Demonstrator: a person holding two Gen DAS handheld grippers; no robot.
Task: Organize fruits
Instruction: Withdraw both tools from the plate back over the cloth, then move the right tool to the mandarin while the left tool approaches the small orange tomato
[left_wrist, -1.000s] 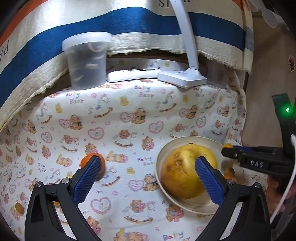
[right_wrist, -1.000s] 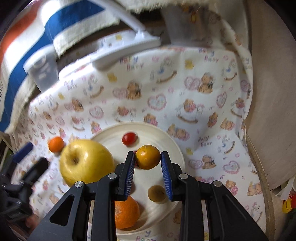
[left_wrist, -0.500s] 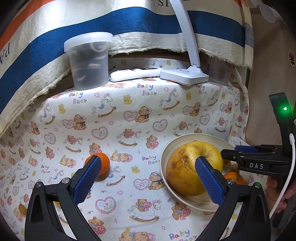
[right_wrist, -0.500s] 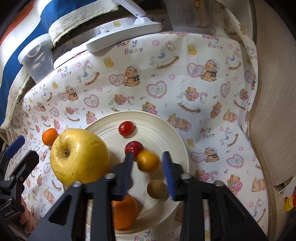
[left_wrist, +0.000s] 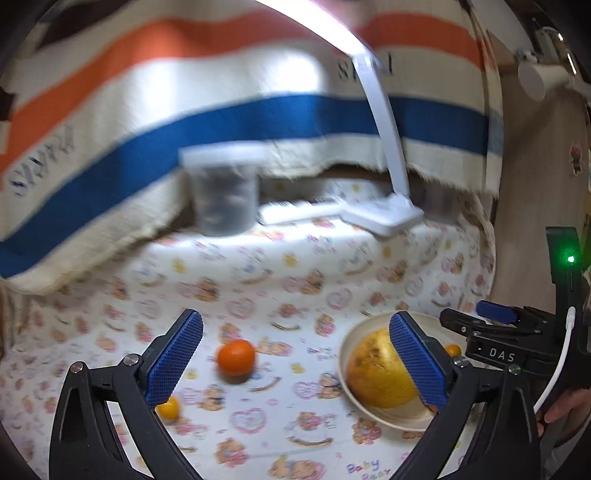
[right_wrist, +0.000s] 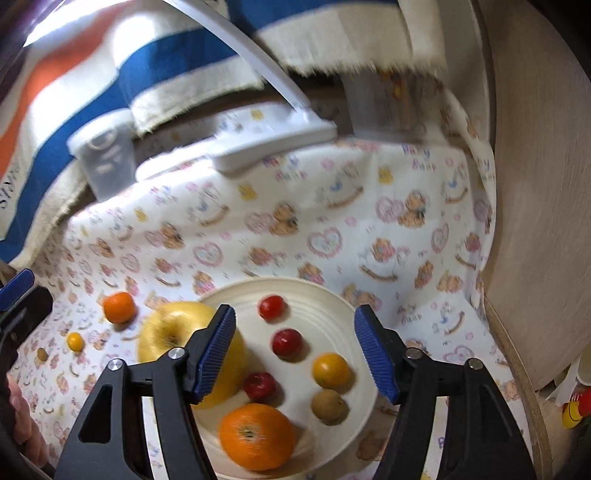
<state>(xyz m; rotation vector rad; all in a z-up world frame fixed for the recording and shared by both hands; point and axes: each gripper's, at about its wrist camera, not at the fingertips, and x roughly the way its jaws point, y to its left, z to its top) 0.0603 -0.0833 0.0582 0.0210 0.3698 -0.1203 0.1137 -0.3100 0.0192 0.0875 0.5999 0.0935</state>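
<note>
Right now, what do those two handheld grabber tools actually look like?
Each gripper is a black plastic frame with silver screws and two fingers faced with blue ridged pads. The left gripper shows this close up. The right gripper, seen from the side, carries white "DAS" lettering, a green light and a white cable.

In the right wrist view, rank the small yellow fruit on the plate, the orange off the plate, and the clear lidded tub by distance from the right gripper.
1. Small yellow fruit, on the plate, under the open right gripper.
2. Orange, on the cloth, left.
3. Clear tub, far back left.
</note>
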